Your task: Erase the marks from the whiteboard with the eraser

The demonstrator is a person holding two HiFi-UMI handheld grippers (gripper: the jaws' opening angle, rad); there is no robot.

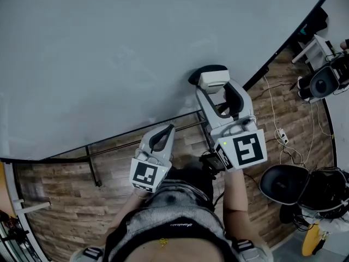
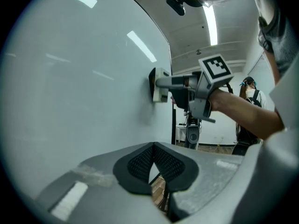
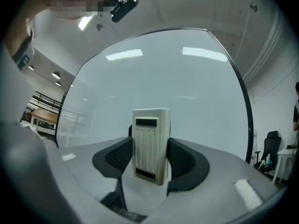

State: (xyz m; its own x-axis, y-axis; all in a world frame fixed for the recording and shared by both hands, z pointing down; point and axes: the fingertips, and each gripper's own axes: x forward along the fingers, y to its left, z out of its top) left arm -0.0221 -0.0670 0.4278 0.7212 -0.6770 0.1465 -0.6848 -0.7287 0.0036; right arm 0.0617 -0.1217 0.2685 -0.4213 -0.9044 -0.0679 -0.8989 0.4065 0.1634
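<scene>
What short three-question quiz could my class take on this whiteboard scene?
1. Which one grips the eraser: the left hand-held gripper or the right hand-held gripper?
2. True or false: the eraser is pressed against the whiteboard.
3. Fill in the missing word: the left hand-held gripper's jaws are ____, with nothing between them.

Key: 1. The right hand-held gripper. 2. True. 3. Shut.
</scene>
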